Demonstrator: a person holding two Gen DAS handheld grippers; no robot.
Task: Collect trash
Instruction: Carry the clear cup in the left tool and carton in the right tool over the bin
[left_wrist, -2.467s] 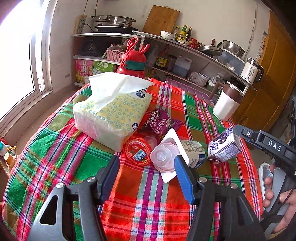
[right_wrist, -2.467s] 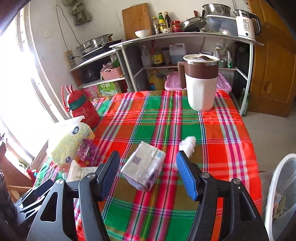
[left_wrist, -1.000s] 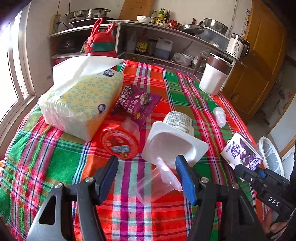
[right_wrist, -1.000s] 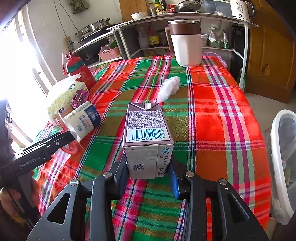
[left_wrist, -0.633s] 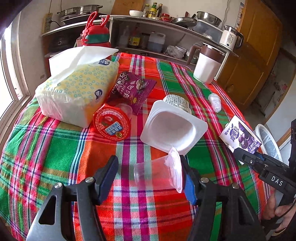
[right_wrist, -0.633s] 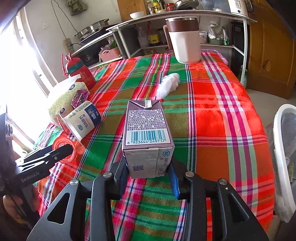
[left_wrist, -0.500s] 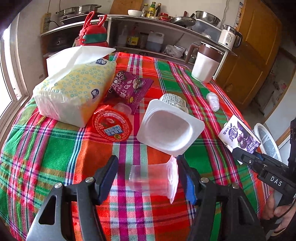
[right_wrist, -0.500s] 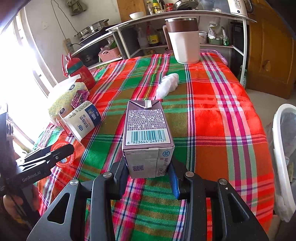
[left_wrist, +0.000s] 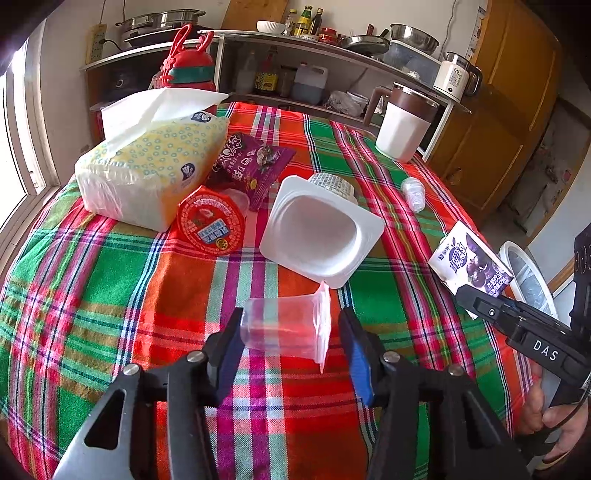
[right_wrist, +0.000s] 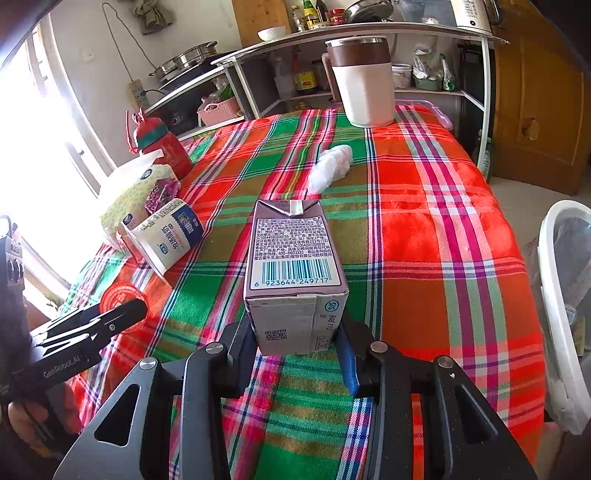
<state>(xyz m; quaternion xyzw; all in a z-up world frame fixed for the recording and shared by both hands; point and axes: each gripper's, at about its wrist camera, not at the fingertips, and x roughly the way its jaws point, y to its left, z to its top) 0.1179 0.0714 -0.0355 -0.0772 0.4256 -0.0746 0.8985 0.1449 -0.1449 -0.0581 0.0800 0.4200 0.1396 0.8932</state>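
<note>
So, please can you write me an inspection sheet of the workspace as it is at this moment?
Surface: table in plaid cloth.
Job's things: clear plastic cup on its side between the left claw's fingers; purple milk carton clamped in the right claw; white yogurt tub tipped over; red-lidded jelly cup; purple snack wrapper; crumpled white wad.
Clutter: tissue pack, red bottle, white jug.
Grippers: left claw open; right claw shut.
Cables: power strip cord on the wall.
Surroundings: shelves with cookware, white bin beside the table.
</note>
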